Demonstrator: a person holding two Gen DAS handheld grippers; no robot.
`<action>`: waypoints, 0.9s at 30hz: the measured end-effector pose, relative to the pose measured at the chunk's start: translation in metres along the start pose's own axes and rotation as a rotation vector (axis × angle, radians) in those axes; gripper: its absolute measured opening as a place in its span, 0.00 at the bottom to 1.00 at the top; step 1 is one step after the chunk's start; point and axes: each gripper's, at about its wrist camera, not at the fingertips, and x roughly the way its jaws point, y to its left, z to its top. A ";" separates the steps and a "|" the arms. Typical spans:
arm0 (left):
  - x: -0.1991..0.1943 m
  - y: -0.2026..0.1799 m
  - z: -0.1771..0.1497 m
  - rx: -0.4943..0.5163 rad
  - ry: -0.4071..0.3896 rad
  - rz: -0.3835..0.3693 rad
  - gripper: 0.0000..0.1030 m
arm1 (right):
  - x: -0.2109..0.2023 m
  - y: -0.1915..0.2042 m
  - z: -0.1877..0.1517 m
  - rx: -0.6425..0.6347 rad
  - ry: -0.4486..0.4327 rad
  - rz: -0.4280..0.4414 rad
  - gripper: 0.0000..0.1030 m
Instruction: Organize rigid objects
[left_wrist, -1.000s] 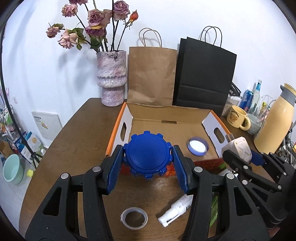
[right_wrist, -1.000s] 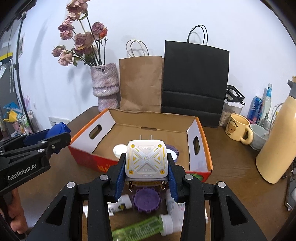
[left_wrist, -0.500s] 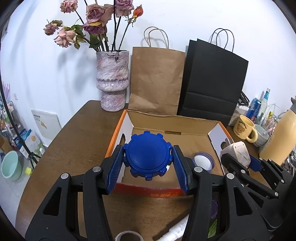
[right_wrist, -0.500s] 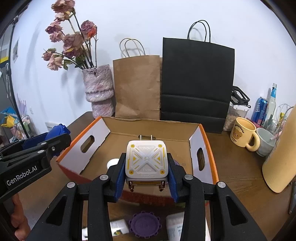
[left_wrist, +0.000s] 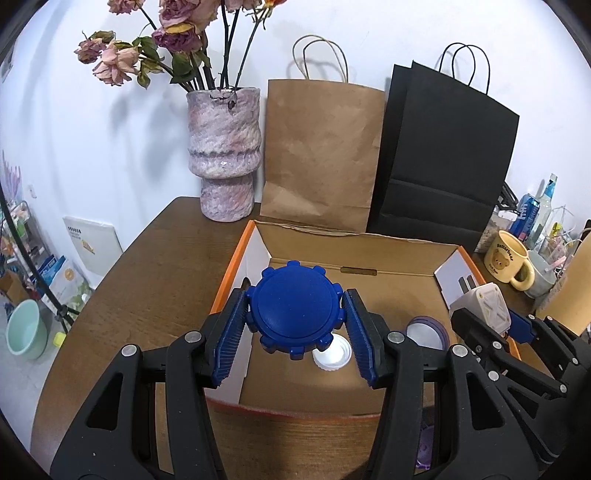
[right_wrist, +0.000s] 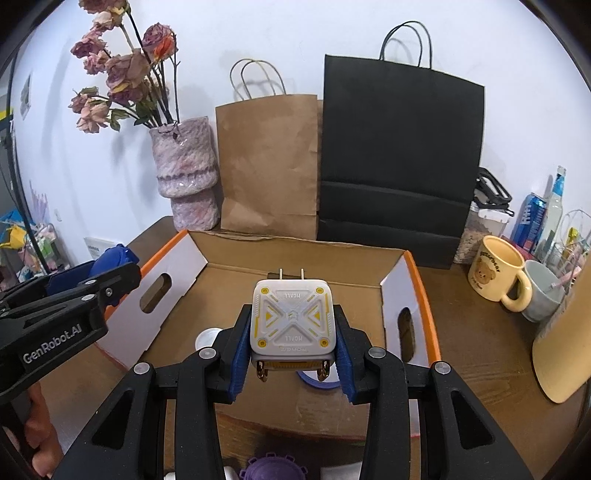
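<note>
My left gripper (left_wrist: 295, 325) is shut on a round blue notched lid (left_wrist: 293, 308), held above the left part of an open cardboard box (left_wrist: 369, 240) with orange edges. A white cap (left_wrist: 332, 356) and a purple-rimmed lid (left_wrist: 428, 330) lie on the box floor. My right gripper (right_wrist: 291, 332) is shut on a white and yellow plug adapter (right_wrist: 292, 319), prongs pointing away, above the box (right_wrist: 295, 251). That adapter (left_wrist: 484, 306) also shows at the right of the left wrist view. A purple notched lid (right_wrist: 271, 470) lies on the table in front of the box.
Behind the box stand a vase of dried roses (left_wrist: 223, 155), a brown paper bag (left_wrist: 321, 155) and a black paper bag (left_wrist: 443, 155). A yellow bear mug (right_wrist: 496, 273), a grey cup (right_wrist: 543, 291), a can and bottles crowd the right side. The brown table (left_wrist: 147, 295) drops off at left.
Both grippers have moved forward with their loads, from in front of the box to above its inside. The tube, tape ring and bottle on the table have slipped out of view below.
</note>
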 end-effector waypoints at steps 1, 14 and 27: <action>0.002 0.000 0.001 0.003 0.001 0.003 0.48 | 0.002 0.000 0.001 -0.005 0.003 -0.002 0.42; 0.033 -0.003 0.005 0.033 0.022 0.042 0.48 | 0.032 -0.007 0.007 -0.024 0.059 -0.014 0.42; 0.056 -0.003 0.001 0.059 0.064 0.063 0.48 | 0.052 -0.012 0.002 -0.035 0.114 -0.036 0.43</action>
